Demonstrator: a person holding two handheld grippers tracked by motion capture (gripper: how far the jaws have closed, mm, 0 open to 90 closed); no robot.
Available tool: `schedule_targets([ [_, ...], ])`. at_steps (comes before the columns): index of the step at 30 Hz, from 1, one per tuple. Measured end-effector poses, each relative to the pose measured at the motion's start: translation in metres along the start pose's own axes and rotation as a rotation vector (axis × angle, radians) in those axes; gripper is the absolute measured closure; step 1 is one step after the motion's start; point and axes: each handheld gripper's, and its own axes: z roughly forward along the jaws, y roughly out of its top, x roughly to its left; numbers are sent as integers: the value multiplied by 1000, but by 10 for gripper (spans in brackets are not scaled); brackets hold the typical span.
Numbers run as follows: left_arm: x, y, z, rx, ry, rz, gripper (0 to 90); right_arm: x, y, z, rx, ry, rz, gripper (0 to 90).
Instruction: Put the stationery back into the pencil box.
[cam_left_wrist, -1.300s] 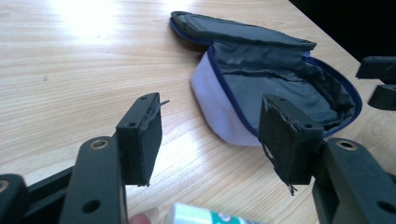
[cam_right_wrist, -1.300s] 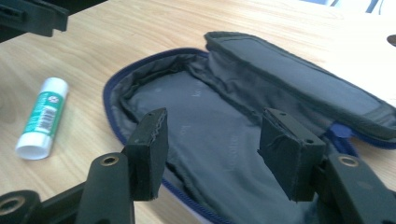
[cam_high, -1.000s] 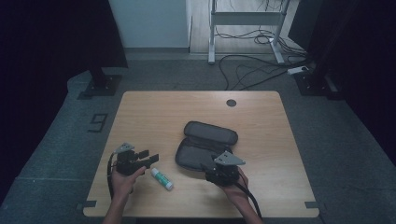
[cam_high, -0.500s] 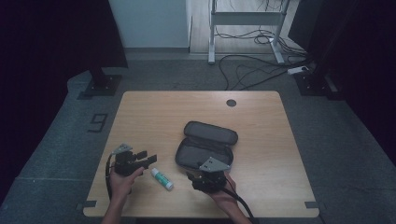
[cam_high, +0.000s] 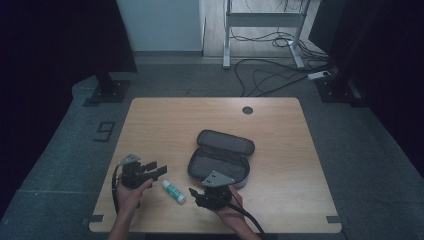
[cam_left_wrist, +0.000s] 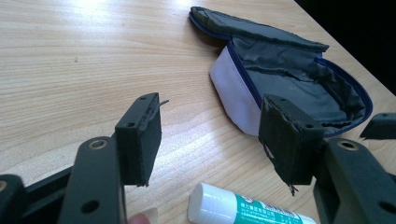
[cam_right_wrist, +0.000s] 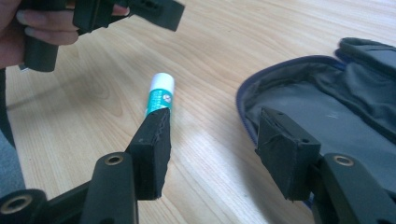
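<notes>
A white-capped green glue stick (cam_high: 173, 191) lies flat near the table's front edge. It sits between my left gripper (cam_high: 158, 169) and my right gripper (cam_high: 195, 195). An open dark zip pouch (cam_high: 220, 157) with a grey lining lies just right of it, lid folded back. In the left gripper view my left gripper (cam_left_wrist: 210, 140) stands open and empty above the glue stick (cam_left_wrist: 243, 211), facing the pouch (cam_left_wrist: 289, 79). In the right gripper view my right gripper (cam_right_wrist: 215, 149) is open and empty, with the glue stick (cam_right_wrist: 161, 95) ahead of its left jaw and the pouch (cam_right_wrist: 327, 112) on the right.
The wooden table (cam_high: 175, 120) has a round cable hole (cam_high: 247, 110) at the back. Cables and a desk frame (cam_high: 265, 30) lie on the floor beyond it. The left hand's gripper (cam_right_wrist: 154, 11) shows at the top left of the right gripper view.
My right gripper has moved left along the table's front, away from the pouch's near end and toward the glue stick. The left gripper, glue stick and pouch have stayed put.
</notes>
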Motion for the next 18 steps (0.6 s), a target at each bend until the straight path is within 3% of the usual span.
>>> schedule_targets([
  [18, 0, 1, -3, -3, -9, -9, 395, 21, -4, 35, 65, 57, -20, 471],
])
